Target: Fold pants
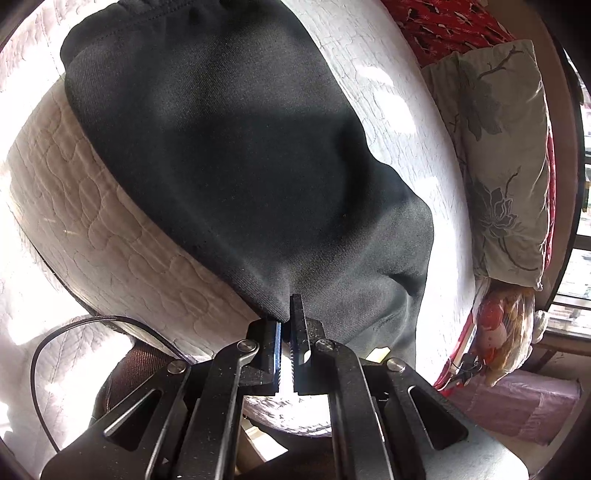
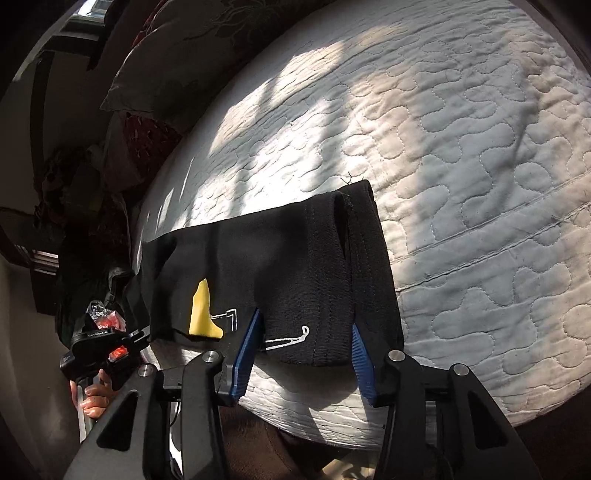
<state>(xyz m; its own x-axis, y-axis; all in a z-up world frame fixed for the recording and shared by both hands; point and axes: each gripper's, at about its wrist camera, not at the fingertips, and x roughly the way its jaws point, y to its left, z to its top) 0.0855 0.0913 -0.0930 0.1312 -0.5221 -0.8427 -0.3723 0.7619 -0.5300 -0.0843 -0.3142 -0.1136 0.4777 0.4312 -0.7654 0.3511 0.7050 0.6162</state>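
Black pants lie across a white quilted mattress. In the left wrist view my left gripper is shut on the near fold edge of the pants at the mattress edge. In the right wrist view the pants' leg cuffs, with a yellow patch and white line print, hang over the mattress edge. My right gripper is open, its blue fingers standing either side of the near cuff.
A floral pillow and red patterned fabric lie along the bed's far side. A stuffed toy sits at the bed's corner. The other hand-held gripper shows at left in the right wrist view.
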